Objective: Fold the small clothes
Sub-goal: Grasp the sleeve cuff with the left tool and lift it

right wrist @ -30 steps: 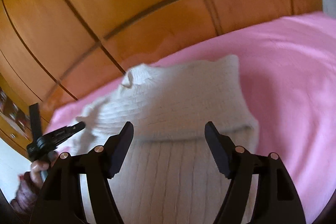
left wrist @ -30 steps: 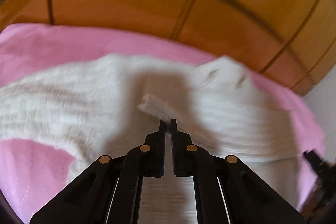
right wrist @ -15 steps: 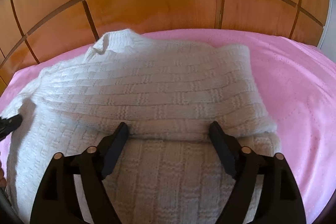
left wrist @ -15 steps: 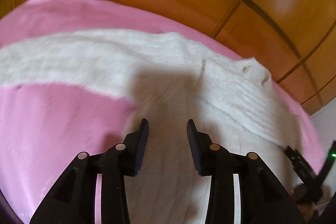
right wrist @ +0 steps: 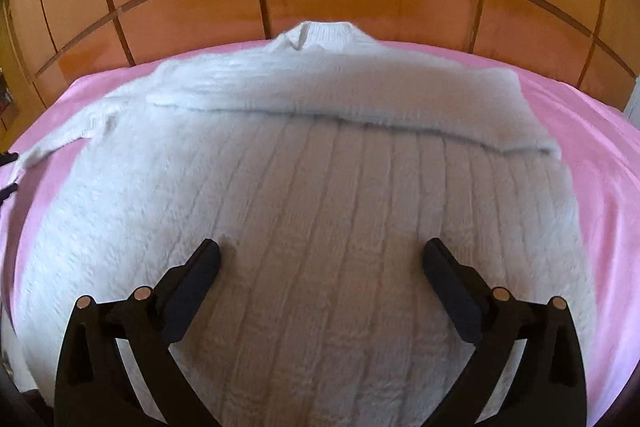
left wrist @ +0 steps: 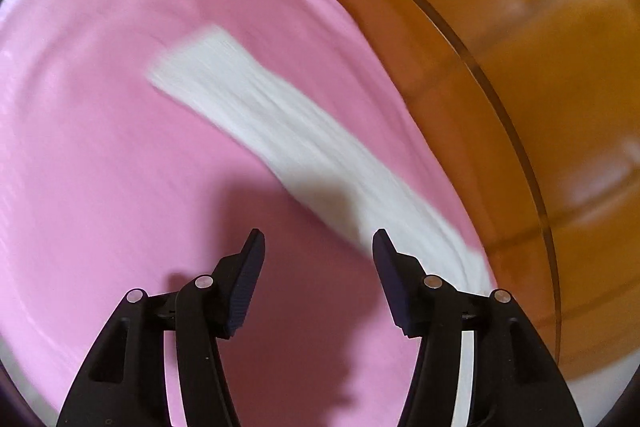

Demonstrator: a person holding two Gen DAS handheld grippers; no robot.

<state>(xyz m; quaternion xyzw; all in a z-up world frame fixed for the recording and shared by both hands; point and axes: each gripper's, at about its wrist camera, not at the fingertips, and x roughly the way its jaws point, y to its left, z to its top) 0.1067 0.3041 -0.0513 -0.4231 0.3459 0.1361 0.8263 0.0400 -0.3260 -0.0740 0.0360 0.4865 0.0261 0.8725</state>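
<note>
White sweater [right wrist: 320, 227] under right gripper [right wrist: 320, 259] (jaws opening)

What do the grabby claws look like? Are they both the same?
Yes, they match. The left hand-held gripper and the right hand-held gripper are both black plastic, each with two angular fingers ending in flat dark pads with a fine ribbed grip. Small round metal pins shine at the joints, and pale strips run along the inner arms. No cables, sleeves or hands show.

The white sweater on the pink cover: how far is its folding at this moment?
Done: one sleeve lies folded across the white sweater. In hand: nothing; the left gripper and right gripper are both opening with nothing between them. Left: the other sleeve lies stretched out on the pink cover, and the body is unfolded.
</note>
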